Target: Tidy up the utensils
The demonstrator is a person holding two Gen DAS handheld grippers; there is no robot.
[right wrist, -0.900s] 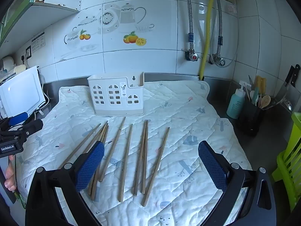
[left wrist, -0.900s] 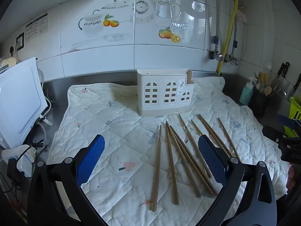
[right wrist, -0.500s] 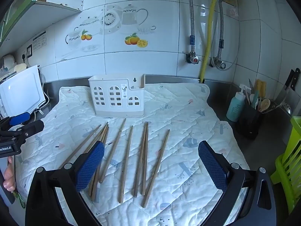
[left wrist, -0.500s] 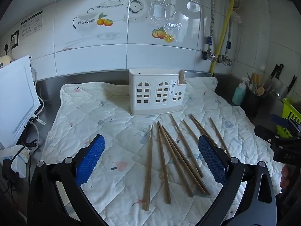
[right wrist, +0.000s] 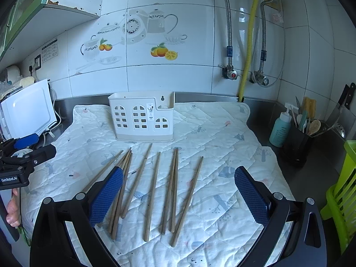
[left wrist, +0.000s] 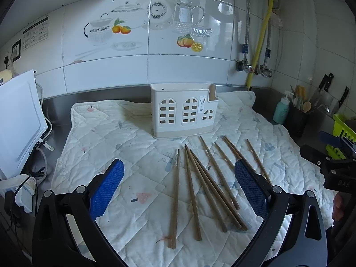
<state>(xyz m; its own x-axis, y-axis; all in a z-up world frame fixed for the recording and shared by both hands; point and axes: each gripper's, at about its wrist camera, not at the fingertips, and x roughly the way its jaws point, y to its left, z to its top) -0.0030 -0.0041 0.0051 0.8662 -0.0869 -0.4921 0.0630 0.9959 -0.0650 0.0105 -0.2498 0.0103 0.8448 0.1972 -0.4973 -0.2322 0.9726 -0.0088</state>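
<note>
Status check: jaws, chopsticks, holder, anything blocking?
Left gripper and right gripper open, empty. Chopsticks loose on quilted mat, none in white holder. Nothing between chopsticks and holder.

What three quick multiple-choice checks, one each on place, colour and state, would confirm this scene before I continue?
1. Where do the chopsticks lie?
A. Inside the holder
B. On the quilted cloth, in front of the holder
C. In the black cup

2. What colour are the gripper pads?
A. Red
B. Green
C. Blue

3. What state are the grippers in?
A. Both open, holding nothing
B. Left shut on a chopstick
C. Both shut

Key: 1 B, they lie flat on the cloth in front of the holder. 2 C, the textured pads are blue. 3 A, the left gripper and right gripper have their fingers spread wide.
</note>
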